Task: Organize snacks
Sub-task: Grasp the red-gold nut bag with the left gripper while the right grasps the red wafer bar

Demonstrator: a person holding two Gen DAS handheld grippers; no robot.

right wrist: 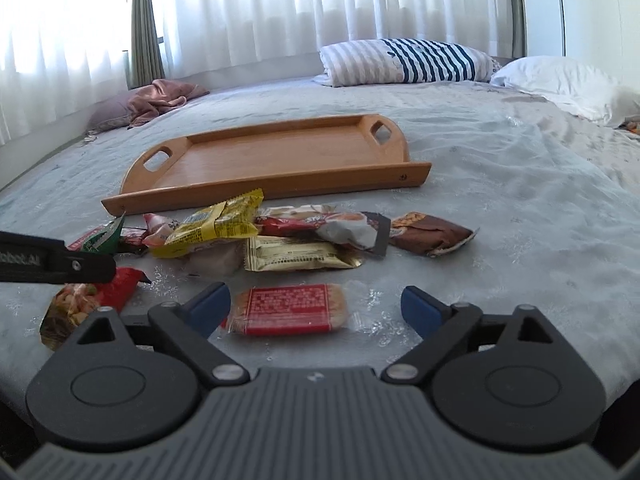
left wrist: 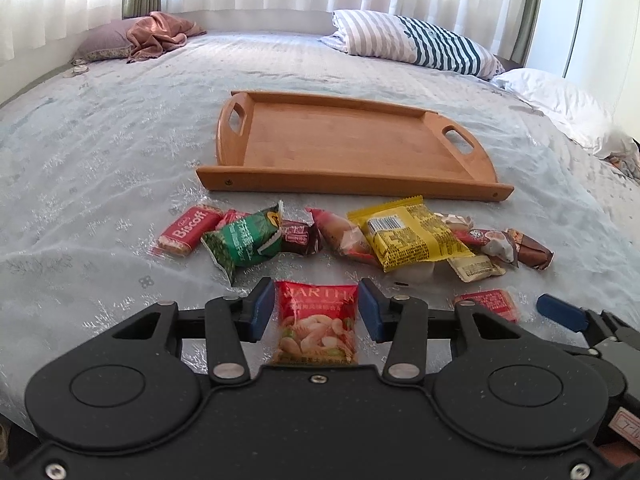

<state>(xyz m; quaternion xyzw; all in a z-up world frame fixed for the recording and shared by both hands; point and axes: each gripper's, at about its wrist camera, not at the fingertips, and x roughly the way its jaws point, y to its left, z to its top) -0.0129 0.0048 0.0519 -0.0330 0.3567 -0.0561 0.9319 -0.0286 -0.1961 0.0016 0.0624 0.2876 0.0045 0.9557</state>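
From our left wrist view, the left gripper [left wrist: 316, 312] has its jaws clamped on a red shrimp packet [left wrist: 316, 326]; only our right wrist view shows the right gripper [right wrist: 316, 308], jaws wide apart around a red biscuit pack [right wrist: 290, 309] on the bed [right wrist: 500, 208].

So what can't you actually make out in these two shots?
- Left wrist view: the bottom of the red shrimp snack bag is hidden behind the left gripper.
- Right wrist view: the green packet is mostly covered by the other gripper's arm.
- Both views: small print on the yellow packet is too small to read.
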